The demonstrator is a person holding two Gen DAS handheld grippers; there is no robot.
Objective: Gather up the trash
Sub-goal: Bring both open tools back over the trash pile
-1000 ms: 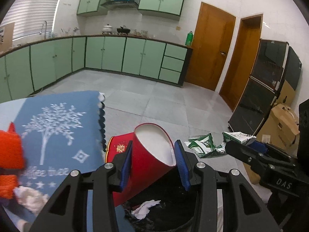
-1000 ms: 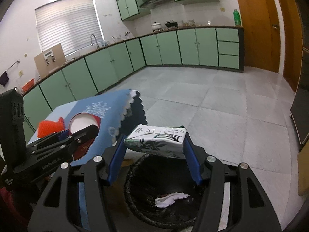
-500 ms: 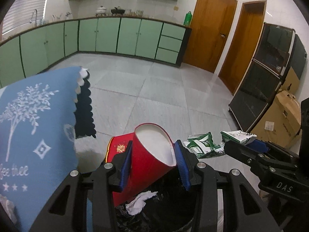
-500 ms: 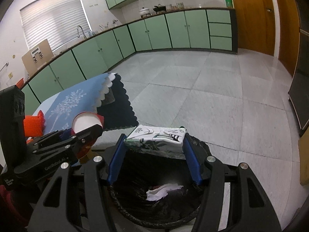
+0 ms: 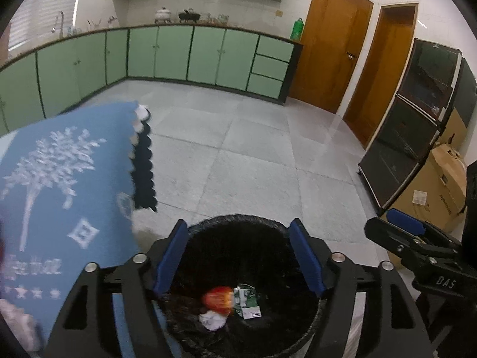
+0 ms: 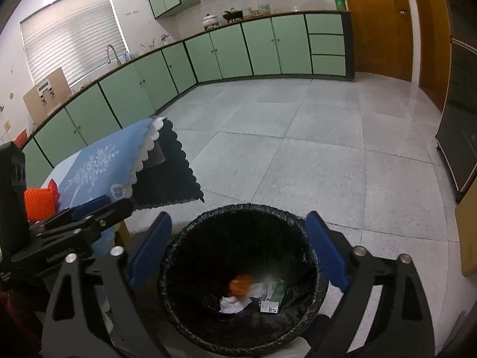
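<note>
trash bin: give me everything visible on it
The trash bin is round, lined with a black crinkled plastic bag folded over its rim, standing upright on the tiled floor by the blue tablecloth. Inside lie a red cup, a green-and-white carton and a crumpled white tissue. Nothing visibly touches the rim.

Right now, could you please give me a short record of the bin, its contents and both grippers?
bin: black-lined trash bin on the floor beside the blue tablecloth
contents: red cup, green-and-white packet, white crumpled paper
left gripper: over the bin, jaws opening, nothing between them
right gripper: over the bin, jaws opening, nothing between them
</note>
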